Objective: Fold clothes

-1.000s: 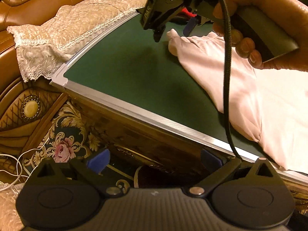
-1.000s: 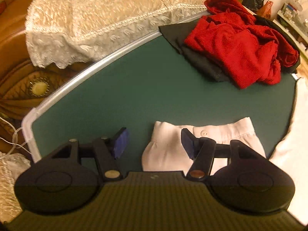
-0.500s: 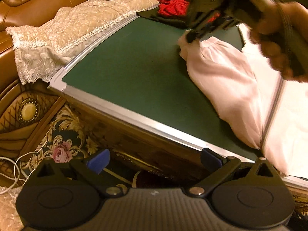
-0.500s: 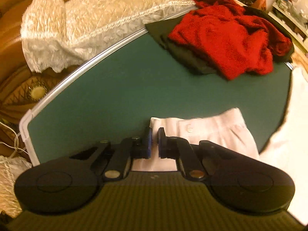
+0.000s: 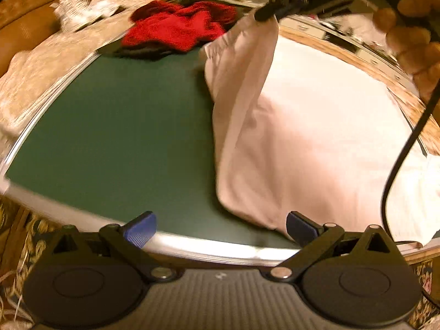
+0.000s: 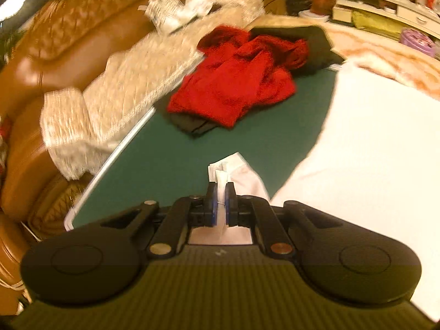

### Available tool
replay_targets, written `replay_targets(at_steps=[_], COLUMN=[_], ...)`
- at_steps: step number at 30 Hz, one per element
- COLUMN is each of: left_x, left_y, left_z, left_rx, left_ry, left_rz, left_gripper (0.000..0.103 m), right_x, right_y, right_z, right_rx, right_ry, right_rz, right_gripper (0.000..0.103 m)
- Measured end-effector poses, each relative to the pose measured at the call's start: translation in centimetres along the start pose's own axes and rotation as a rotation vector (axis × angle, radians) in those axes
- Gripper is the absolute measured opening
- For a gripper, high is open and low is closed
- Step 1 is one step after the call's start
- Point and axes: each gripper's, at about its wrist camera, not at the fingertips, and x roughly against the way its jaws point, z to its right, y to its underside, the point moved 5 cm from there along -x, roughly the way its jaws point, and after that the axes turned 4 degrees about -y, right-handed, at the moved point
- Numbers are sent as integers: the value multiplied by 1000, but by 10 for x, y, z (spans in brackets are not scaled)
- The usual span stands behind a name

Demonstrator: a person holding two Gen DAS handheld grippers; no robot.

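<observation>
Now the right gripper [image 6: 220,202] has its blue pads clamped on the cuff of the pale pink shirt [image 5: 247,137]; a second ago those jaws stood wide over the cuff, which lay flat on the green table [image 5: 110,137]. The sleeve is raised off the surface and hangs from the pinch, stretched down to the body of the shirt, which lies spread over the right side of the table. I'd say the sleeve fold is under way, to be carried across onto the shirt's body. The left gripper [image 5: 220,227] hovers with jaws wide apart and nothing between them, just over the near table edge by the shirt's lower corner. Farther back, a red garment [image 6: 236,74] sits heaped on a dark one, untouched.
</observation>
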Motion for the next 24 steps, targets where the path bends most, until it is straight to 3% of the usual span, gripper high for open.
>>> replay_targets(at_steps=[6,14,17,19,21,24], left_x=[-19,-29,-28,-27,-26,-22], left_y=[-6,-5,-4,-6,-8,-12], left_z=[20,45,55,60,66,74], left_rx=[-24,-78,-118,-139,-146,-168], left_ry=[35,29,-10,-9,7,-1], left_rz=[-2,-19,-10,-14,-23,-5], left_gripper=[103,88,68,33,17,9], right_x=[37,60,65,68,71,77], right_y=[-3,3,7,11,15,20], right_z=[33,76,91,101,111,128], right_rx=[-47,-94,-117,-136,-153,-189], right_ry=[-6,14,18,18,24,28], right_rz=[66,101,109,112,118,136], right_gripper=[8,8,8,8,8,8])
